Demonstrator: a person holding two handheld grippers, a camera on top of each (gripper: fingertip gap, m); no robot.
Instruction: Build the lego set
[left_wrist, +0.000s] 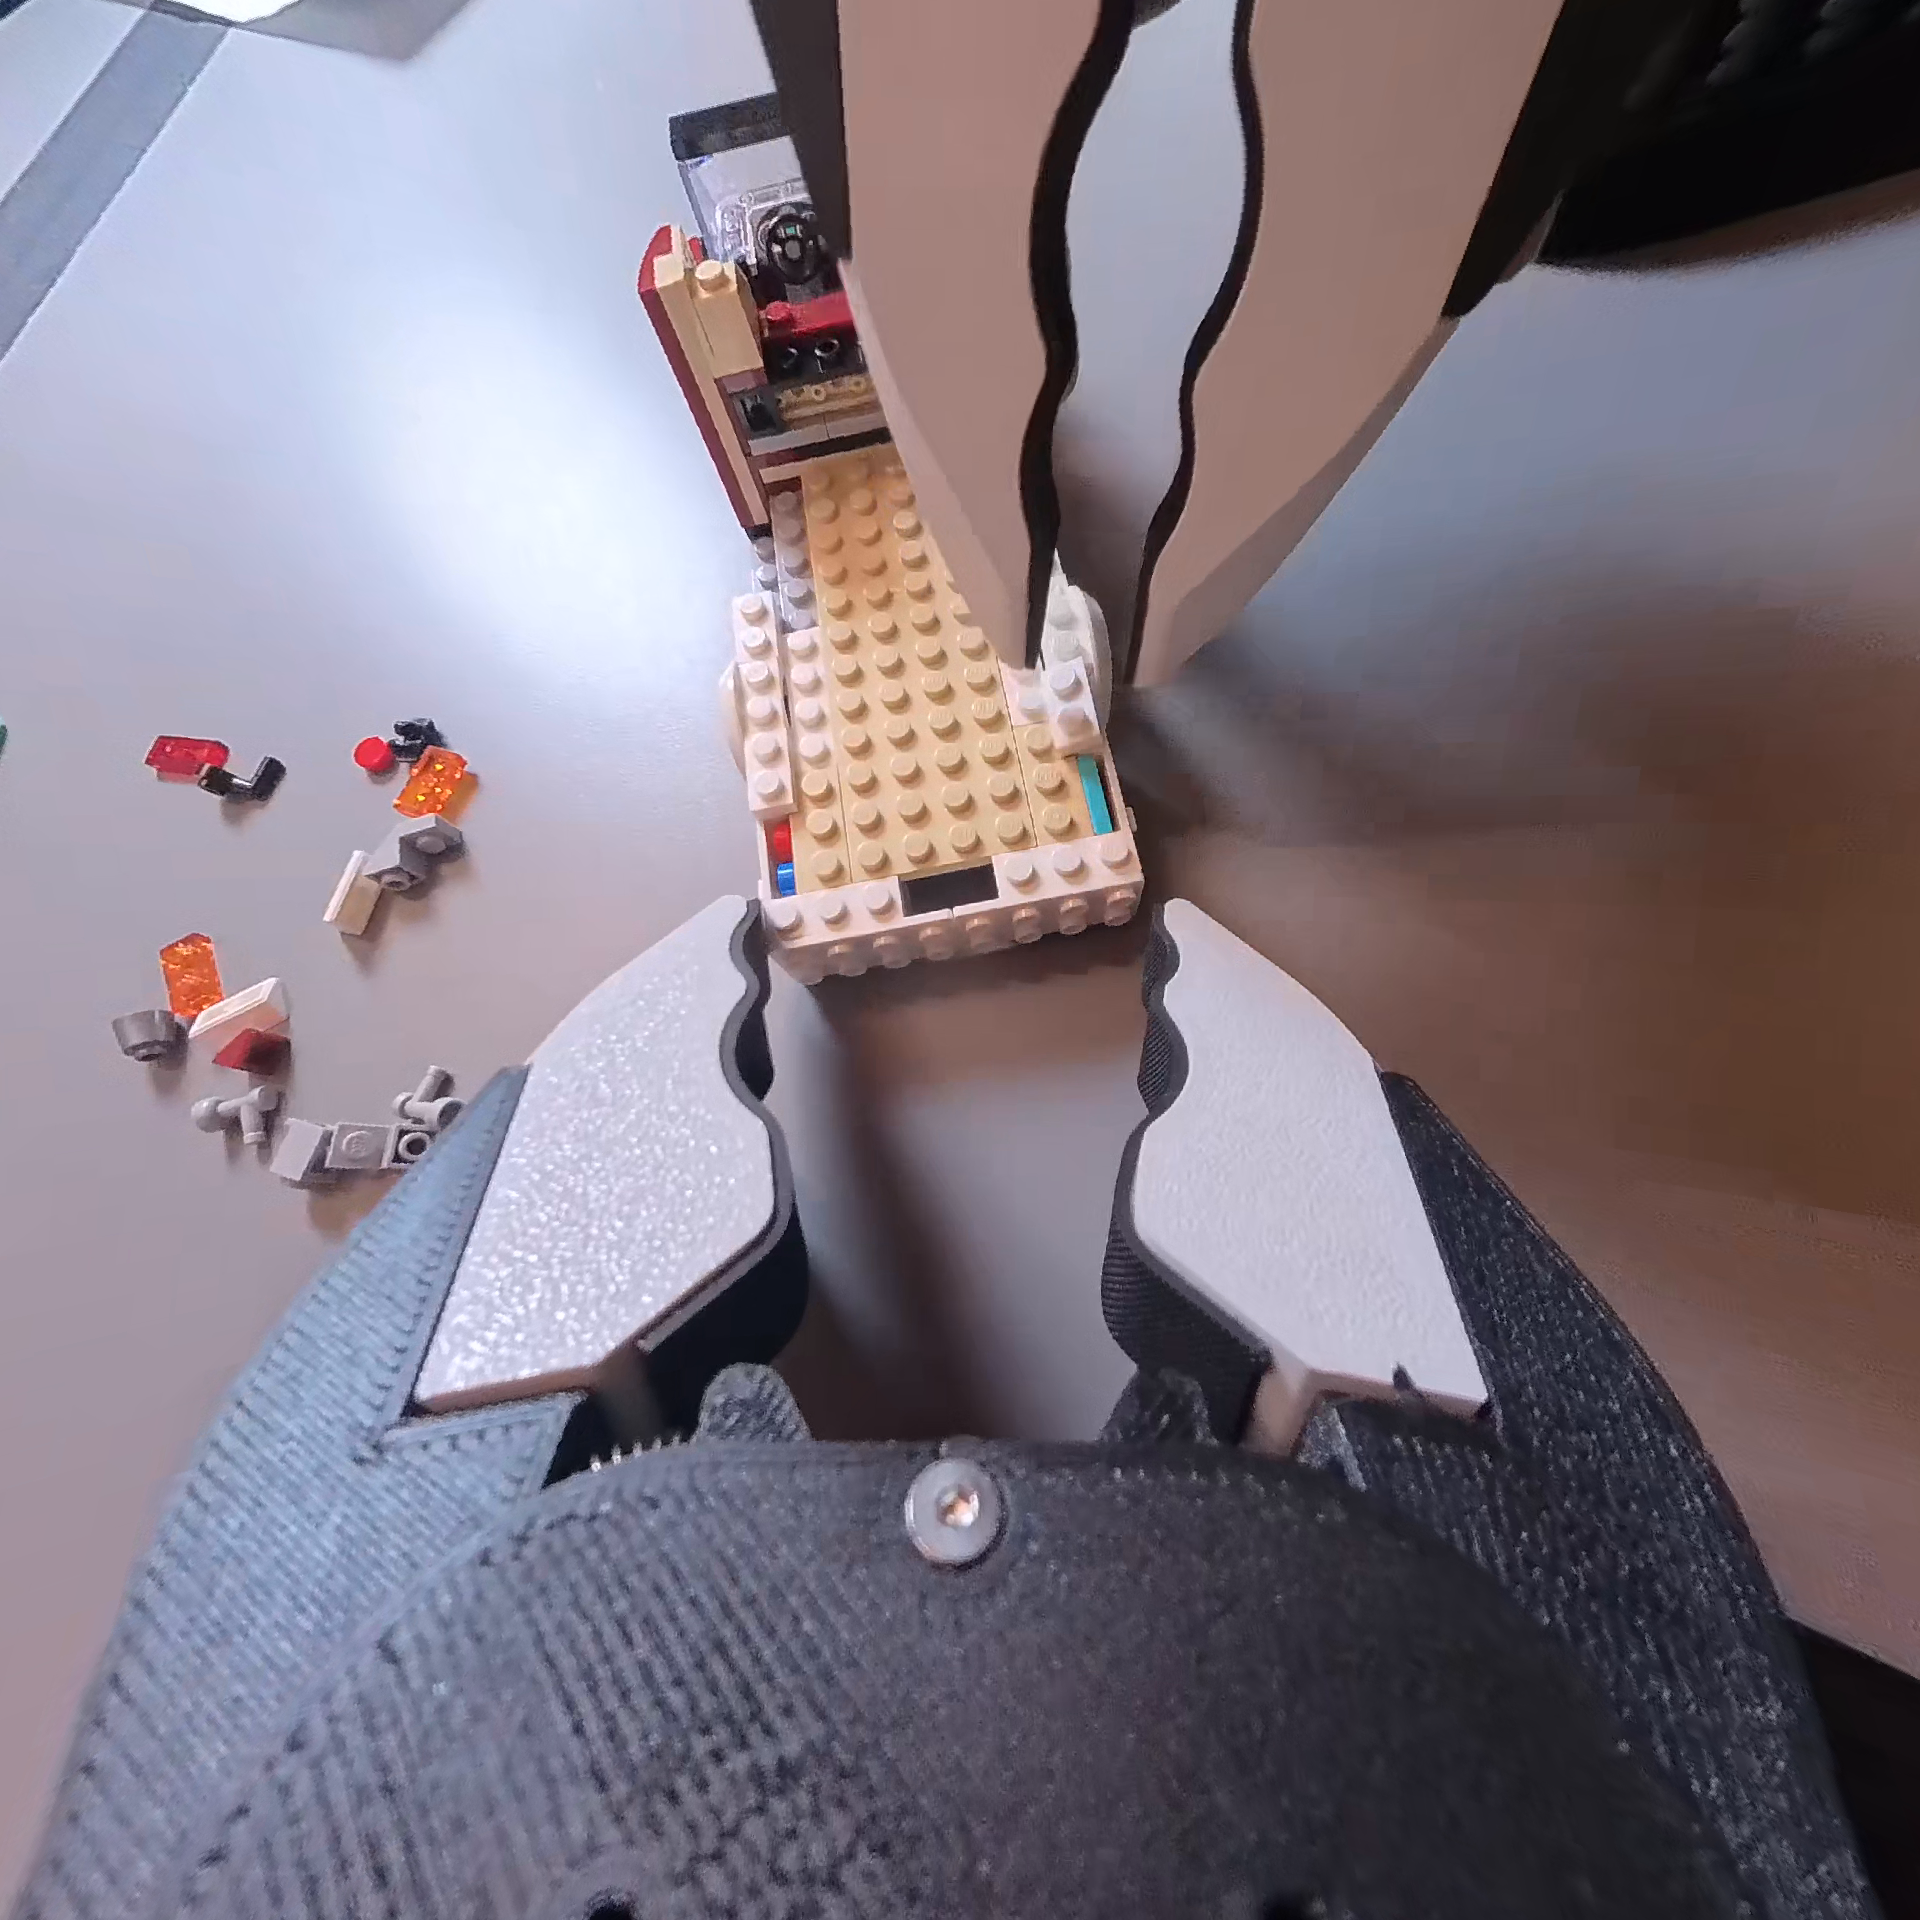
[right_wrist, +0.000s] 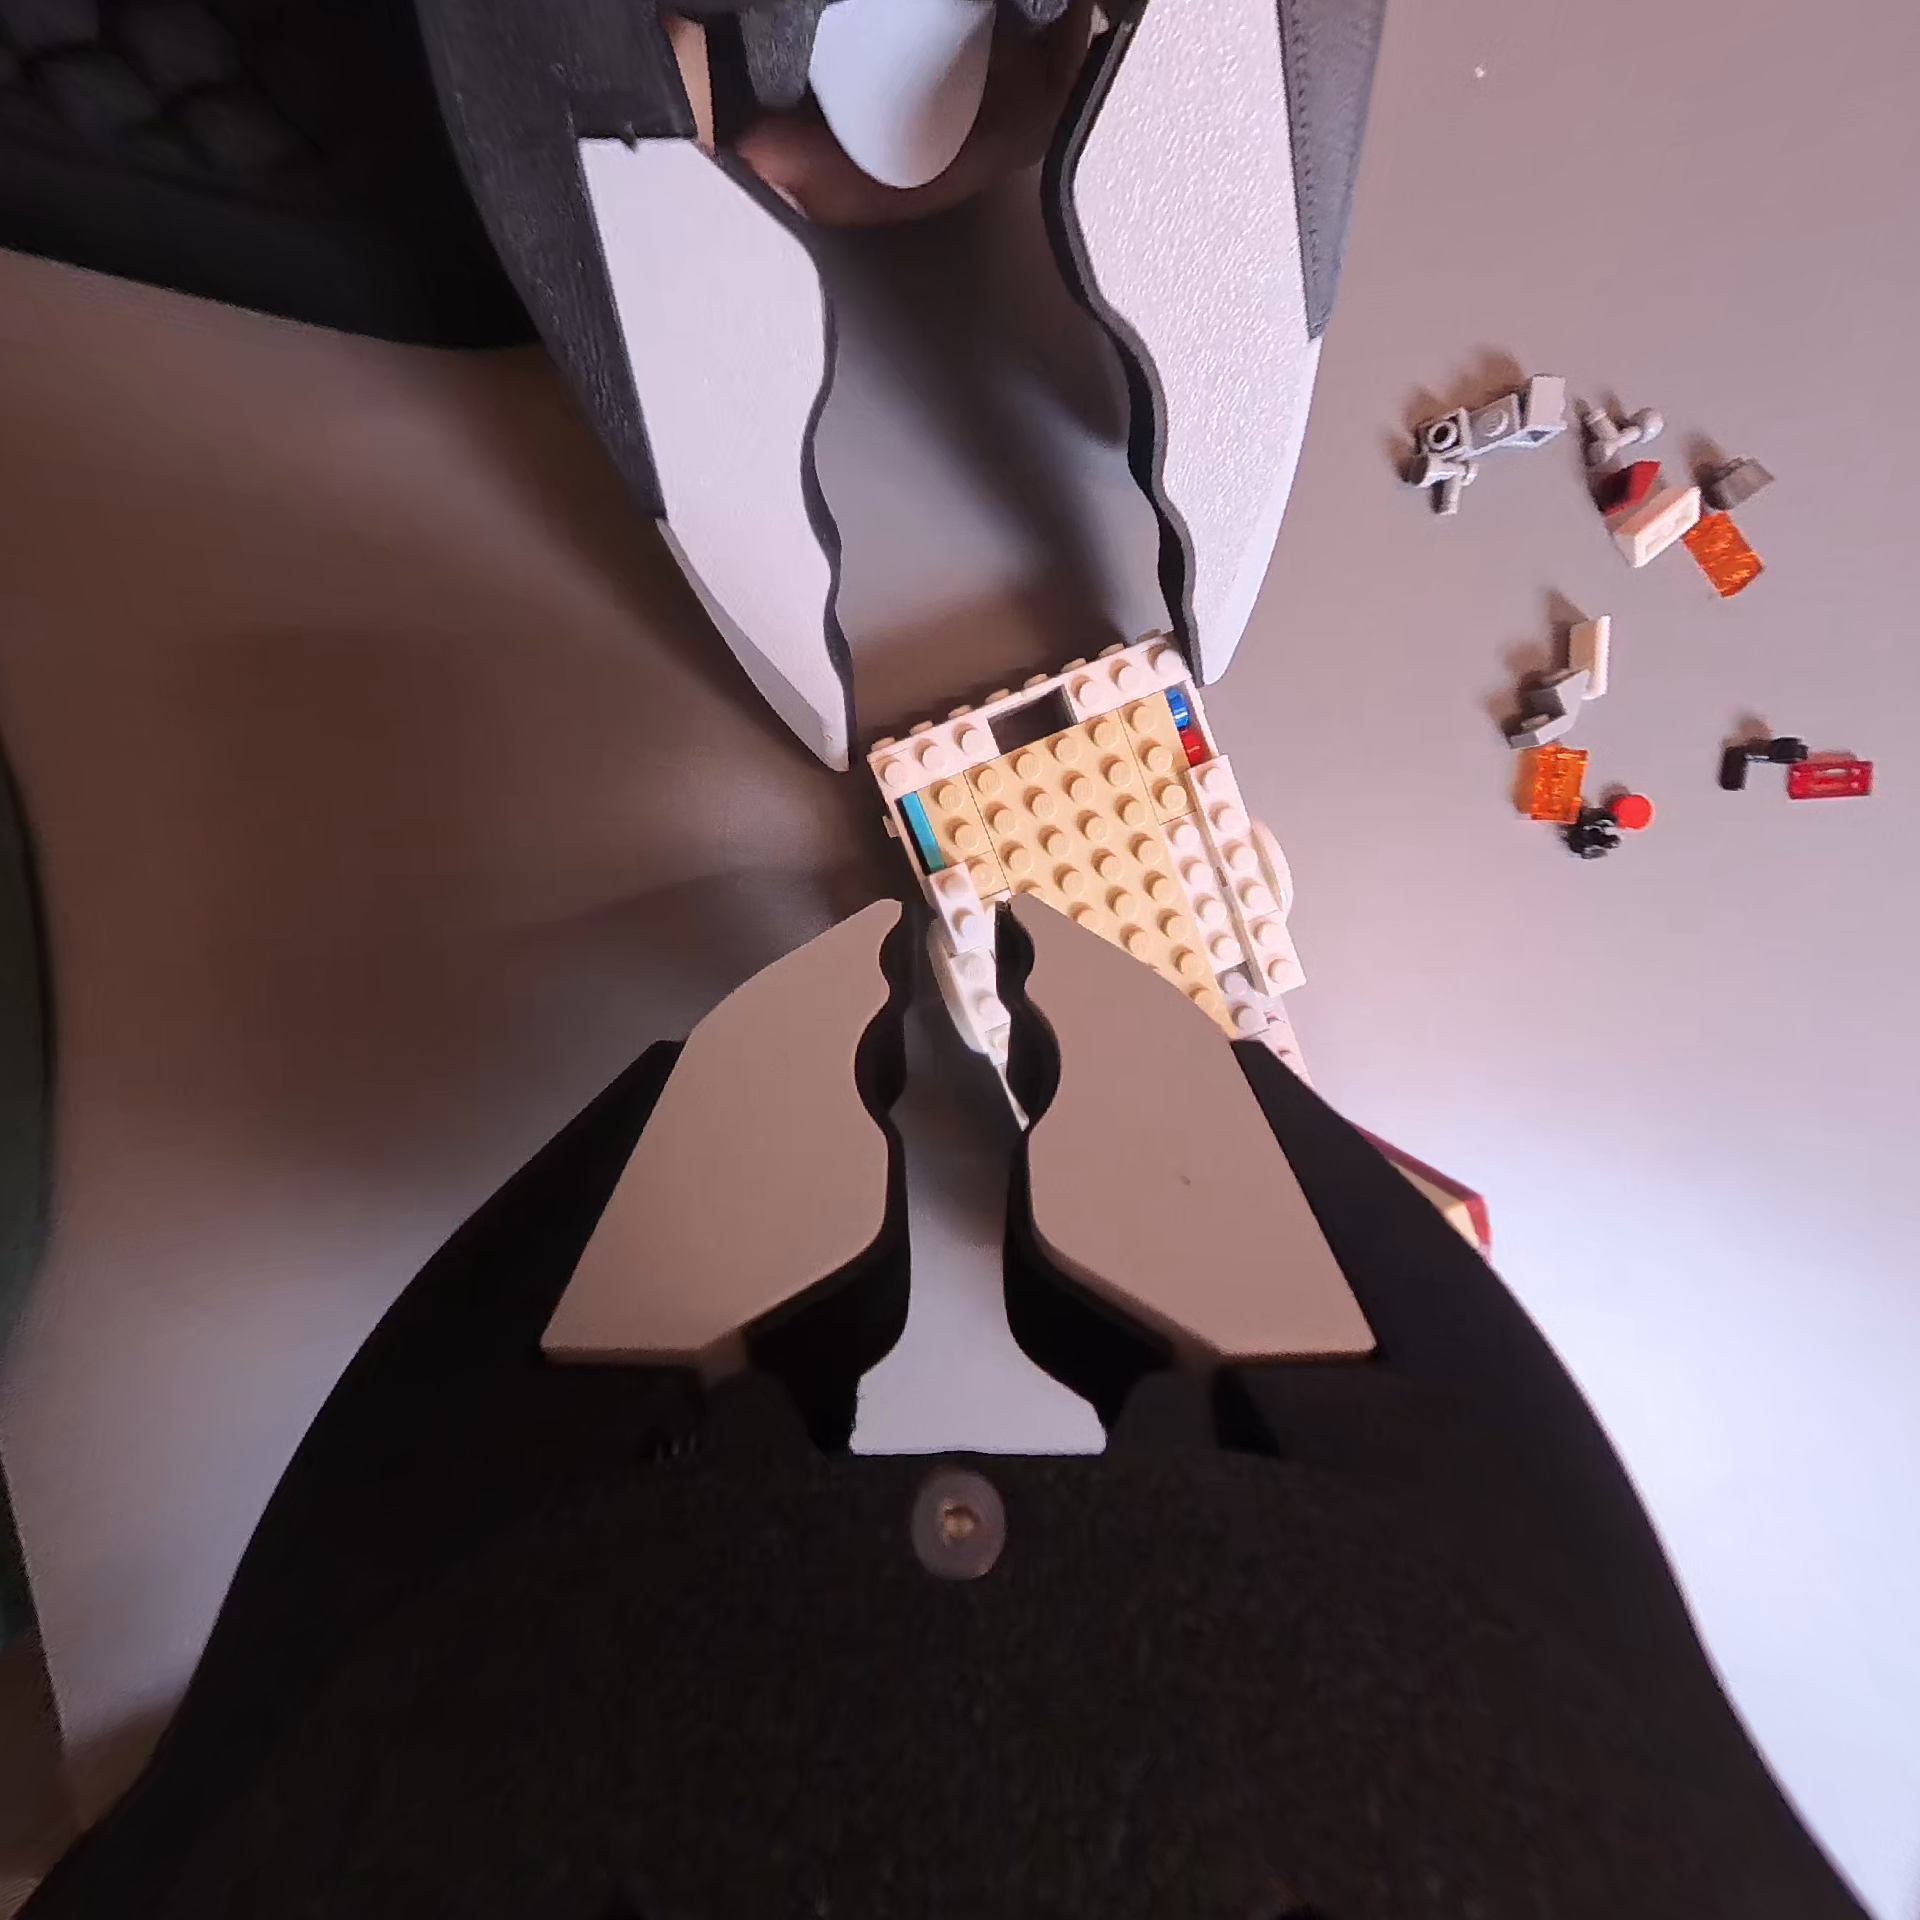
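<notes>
Grey tabletop (left_wrist: 312, 468) carrying a partly built lego model (left_wrist: 904, 748): a tan studded floor walled by white bricks. Left claw (left_wrist: 951, 935), jaws apart, flanks the model's near end. Right claw (right_wrist: 951, 914) is narrowed around a white brick (right_wrist: 971, 971) on the side wall. Loose pieces (left_wrist: 312, 914) lie well apart, with bare surface between.

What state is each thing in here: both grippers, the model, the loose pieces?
Left gripper: open, its tips straddling the white end of the model.
Right gripper: nearly shut around the model's white side wall; actual grip unclear.
Lego model: partly built, upright on the table, tan studded floor exposed.
Loose pieces: scattered on the table, unattached.
</notes>
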